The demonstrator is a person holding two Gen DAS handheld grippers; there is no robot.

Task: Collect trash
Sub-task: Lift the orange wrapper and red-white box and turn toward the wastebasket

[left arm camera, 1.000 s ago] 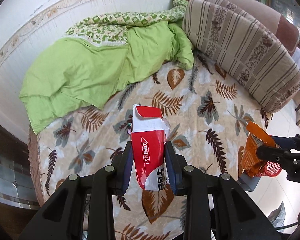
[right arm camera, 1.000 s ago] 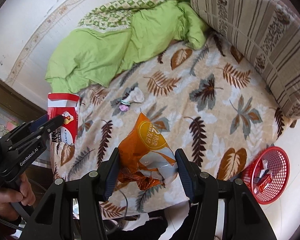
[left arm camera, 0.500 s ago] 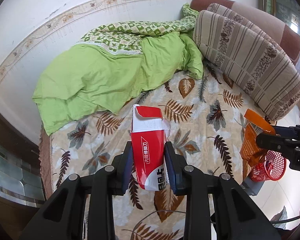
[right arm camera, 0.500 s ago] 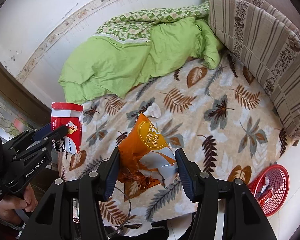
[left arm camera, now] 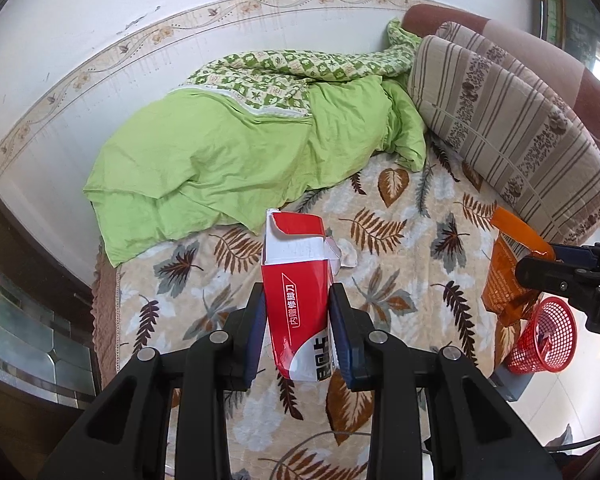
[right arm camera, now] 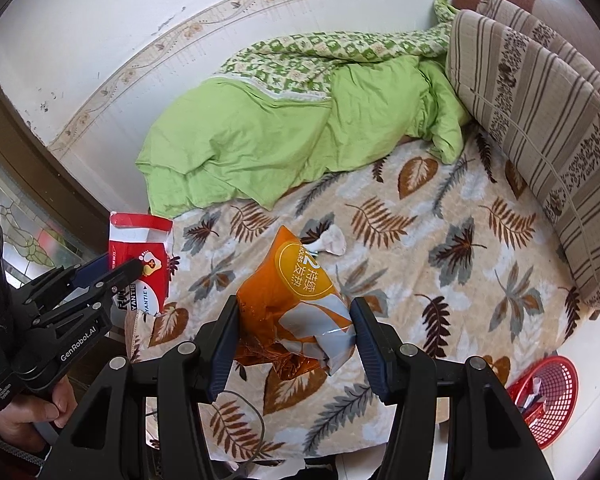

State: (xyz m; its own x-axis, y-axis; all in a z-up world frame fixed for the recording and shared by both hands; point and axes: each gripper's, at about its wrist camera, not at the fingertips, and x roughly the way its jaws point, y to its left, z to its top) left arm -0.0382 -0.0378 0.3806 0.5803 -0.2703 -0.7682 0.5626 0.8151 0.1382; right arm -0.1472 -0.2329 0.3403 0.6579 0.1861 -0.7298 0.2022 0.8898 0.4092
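Observation:
My left gripper (left arm camera: 298, 320) is shut on a torn red and white carton (left arm camera: 298, 292), held upright above the bed; the same carton (right arm camera: 142, 256) shows at the left of the right wrist view. An orange and grey crinkled snack bag (right arm camera: 296, 304) is pinched in my right gripper (right arm camera: 294, 328), and that bag (left arm camera: 508, 272) appears at the right edge of the left wrist view. A crumpled white tissue (right arm camera: 332, 240) lies on the leaf-patterned blanket (right arm camera: 440, 264) beyond both grippers. A red mesh basket (right arm camera: 548, 396) with some trash in it stands on the floor at the lower right.
A green quilt (left arm camera: 236, 160) is bunched against the wall at the back of the bed. Striped pillows (left arm camera: 512, 128) line the right side. A person's hand (right arm camera: 32, 408) grips the left tool's handle. A dark wooden frame with patterned glass stands at the left.
Both grippers have risen and drawn back from the bed, each keeping its item. More of the wall, with its switch plates, and of the basket now shows.

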